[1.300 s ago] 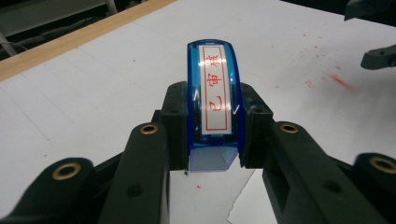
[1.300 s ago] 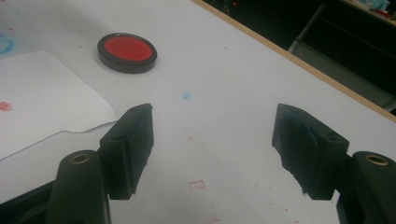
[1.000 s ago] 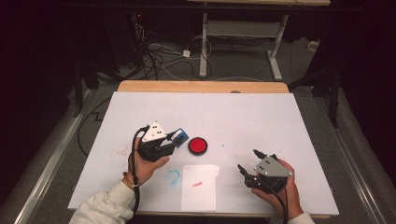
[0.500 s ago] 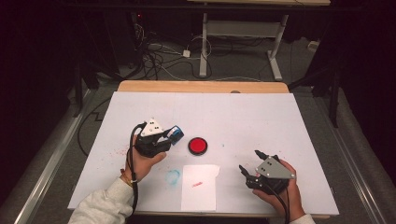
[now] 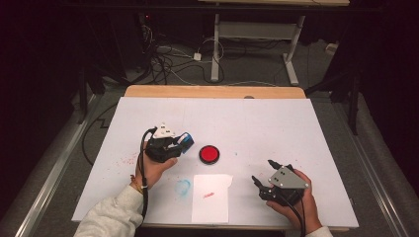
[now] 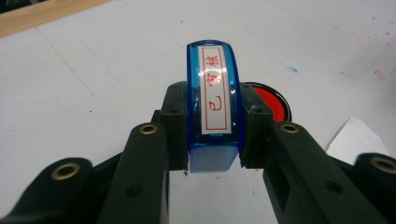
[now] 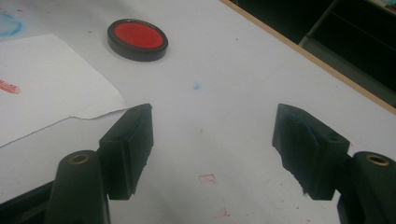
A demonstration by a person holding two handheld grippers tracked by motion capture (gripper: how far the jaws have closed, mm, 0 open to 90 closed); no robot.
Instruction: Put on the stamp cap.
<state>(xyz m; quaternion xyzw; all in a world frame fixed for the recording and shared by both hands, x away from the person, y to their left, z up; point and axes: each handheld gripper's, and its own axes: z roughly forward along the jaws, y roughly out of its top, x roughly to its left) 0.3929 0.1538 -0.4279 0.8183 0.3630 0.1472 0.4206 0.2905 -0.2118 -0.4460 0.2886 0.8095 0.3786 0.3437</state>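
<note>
The blue stamp (image 6: 213, 105) sits clamped between the jaws of the left tool (image 5: 170, 145), its long axis running straight out along them. Its labelled face, a white strip with red characters in a red frame, is turned toward that tool's camera, and its far end reaches past the jaw tips. In the high view the stamp (image 5: 186, 141) shows as a blue end pointing toward the red ink pad (image 5: 209, 154), off to the right and a little away from the person. The pads press on both of its blue sides, so the left tool is gripping it, held above the counter (image 5: 276, 123).

The ink pad, round with a dark rim, lies just beyond the stamp and partly hidden behind the right-hand jaw in the left gripper view. Nearer the person, a white sheet of paper (image 5: 211, 197) lies flat with a small red mark on it, and a pale blue smear (image 5: 183, 186) is on the counter just to its left.

The right tool (image 5: 263, 174) rests near the front right of the counter, well apart from the stamp, its jaws standing apart with nothing between them.

Behind the ink pad the white surface runs bare to the wooden back edge, with open room to left and right.
</note>
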